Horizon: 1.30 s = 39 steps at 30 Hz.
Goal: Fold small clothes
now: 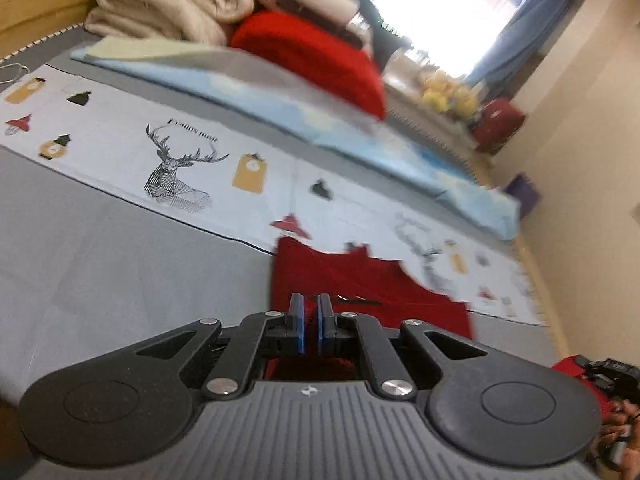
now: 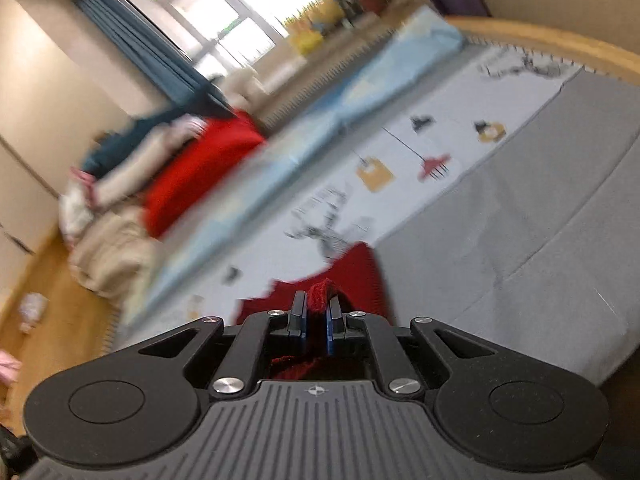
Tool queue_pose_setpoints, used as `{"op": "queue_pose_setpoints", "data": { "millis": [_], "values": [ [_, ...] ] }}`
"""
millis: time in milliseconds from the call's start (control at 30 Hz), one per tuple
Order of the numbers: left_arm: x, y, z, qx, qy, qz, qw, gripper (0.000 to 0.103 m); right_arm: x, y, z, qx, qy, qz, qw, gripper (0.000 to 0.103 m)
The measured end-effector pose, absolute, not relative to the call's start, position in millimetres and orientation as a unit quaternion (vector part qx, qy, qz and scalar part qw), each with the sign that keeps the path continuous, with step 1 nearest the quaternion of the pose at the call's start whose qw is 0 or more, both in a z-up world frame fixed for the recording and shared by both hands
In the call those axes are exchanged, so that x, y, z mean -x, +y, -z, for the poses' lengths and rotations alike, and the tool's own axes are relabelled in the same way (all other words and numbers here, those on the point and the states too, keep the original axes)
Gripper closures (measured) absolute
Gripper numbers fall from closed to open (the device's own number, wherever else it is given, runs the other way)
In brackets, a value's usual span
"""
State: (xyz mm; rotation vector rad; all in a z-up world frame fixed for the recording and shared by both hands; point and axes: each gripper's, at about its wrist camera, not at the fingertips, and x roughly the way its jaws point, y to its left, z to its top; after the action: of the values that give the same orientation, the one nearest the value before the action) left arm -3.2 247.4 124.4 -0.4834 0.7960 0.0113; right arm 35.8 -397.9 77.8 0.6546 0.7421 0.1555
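A small dark red garment (image 1: 360, 284) lies on the grey bed sheet (image 1: 100, 248), reaching onto the printed white cloth (image 1: 132, 136). My left gripper (image 1: 311, 300) is over its near edge, jaws nearly closed with a narrow gap; red cloth shows under them. In the right wrist view my right gripper (image 2: 317, 304) is shut on a fold of the same red garment (image 2: 356, 272), which bunches up between the blue pads. Both views are blurred by motion.
A light blue folded blanket (image 1: 320, 116), a red pillow (image 1: 316, 52) and beige bedding (image 1: 168, 4) lie along the far side of the bed. A wooden bed frame (image 2: 552, 40) borders the mattress. A window with blue curtains (image 2: 152, 52) is behind.
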Motion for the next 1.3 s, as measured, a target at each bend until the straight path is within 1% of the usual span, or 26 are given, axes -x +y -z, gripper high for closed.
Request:
{"op": "queue_pose_setpoints", "data": {
  "millis": [100, 133, 200, 233, 267, 300, 333, 367, 400, 467, 533, 667, 933, 1000, 1033, 1067, 1100, 1133, 1167, 1233, 1300],
  "values": [
    [-66, 255, -93, 0.214, 0.415, -0.018, 0.884, 0.096, -109, -392, -43, -0.310, 0.389, -0.059, 0.865, 0.092],
    [-79, 260, -87, 0.219, 0.413, -0.038, 0.883, 0.097, -129, -391, -34, -0.302, 0.397, -0.045, 0.865, 0.084],
    [-96, 272, -77, 0.229, 0.392, -0.045, 0.890, 0.095, -151, -388, -22, -0.275, 0.389, -0.018, 0.879, 0.083],
    [-101, 279, -67, 0.242, 0.393, -0.038, 0.886, 0.088, -160, -387, -14, -0.262, 0.391, -0.007, 0.882, 0.081],
    [-104, 284, -54, 0.258, 0.403, -0.031, 0.877, 0.086, -164, -387, -3, -0.257, 0.397, -0.003, 0.881, 0.077],
    [-107, 287, -37, 0.274, 0.429, -0.032, 0.860, 0.086, -165, -385, 9, -0.254, 0.406, -0.009, 0.878, 0.077],
    [-111, 287, -25, 0.281, 0.465, -0.045, 0.838, 0.085, -168, -381, 24, -0.248, 0.438, -0.012, 0.864, 0.075],
    [-114, 286, -15, 0.283, 0.486, -0.052, 0.825, 0.082, -174, -379, 34, -0.248, 0.465, -0.010, 0.850, 0.074],
    [-117, 285, -9, 0.282, 0.498, -0.048, 0.819, 0.077, -174, -376, 40, -0.252, 0.465, -0.020, 0.848, 0.074],
    [-125, 281, 0, 0.269, 0.514, -0.034, 0.814, 0.052, -180, -366, 47, -0.234, 0.472, -0.034, 0.849, 0.063],
    [-129, 278, 9, 0.260, 0.520, -0.035, 0.813, 0.045, -186, -358, 56, -0.209, 0.484, -0.034, 0.849, 0.056],
    [-130, 279, 45, 0.277, 0.558, -0.043, 0.781, 0.045, -194, -356, 81, -0.227, 0.520, -0.022, 0.823, 0.054],
    [-138, 285, 74, 0.337, 0.567, -0.029, 0.751, 0.046, -197, -360, 87, -0.267, 0.519, -0.030, 0.811, 0.053],
    [-139, 285, 76, 0.341, 0.570, -0.027, 0.747, 0.047, -196, -360, 86, -0.268, 0.519, -0.040, 0.811, 0.054],
    [-140, 284, 76, 0.343, 0.569, -0.026, 0.747, 0.048, -195, -360, 85, -0.270, 0.519, -0.046, 0.809, 0.058],
    [-140, 284, 76, 0.346, 0.567, -0.024, 0.747, 0.056, -195, -359, 84, -0.270, 0.518, -0.053, 0.810, 0.063],
    [-141, 284, 76, 0.352, 0.565, -0.018, 0.746, 0.062, -194, -357, 82, -0.265, 0.516, -0.057, 0.813, 0.067],
    [-141, 283, 74, 0.354, 0.562, -0.013, 0.748, 0.077, -194, -355, 80, -0.255, 0.513, -0.060, 0.818, 0.079],
    [-141, 280, 71, 0.346, 0.558, -0.013, 0.755, 0.088, -193, -354, 78, -0.248, 0.508, -0.062, 0.822, 0.091],
    [-140, 275, 61, 0.314, 0.544, -0.011, 0.778, 0.091, -191, -353, 71, -0.236, 0.495, -0.058, 0.834, 0.091],
    [-137, 273, 43, 0.299, 0.508, -0.011, 0.808, 0.094, -187, -354, 59, -0.224, 0.468, -0.051, 0.853, 0.092]
  ]
}}
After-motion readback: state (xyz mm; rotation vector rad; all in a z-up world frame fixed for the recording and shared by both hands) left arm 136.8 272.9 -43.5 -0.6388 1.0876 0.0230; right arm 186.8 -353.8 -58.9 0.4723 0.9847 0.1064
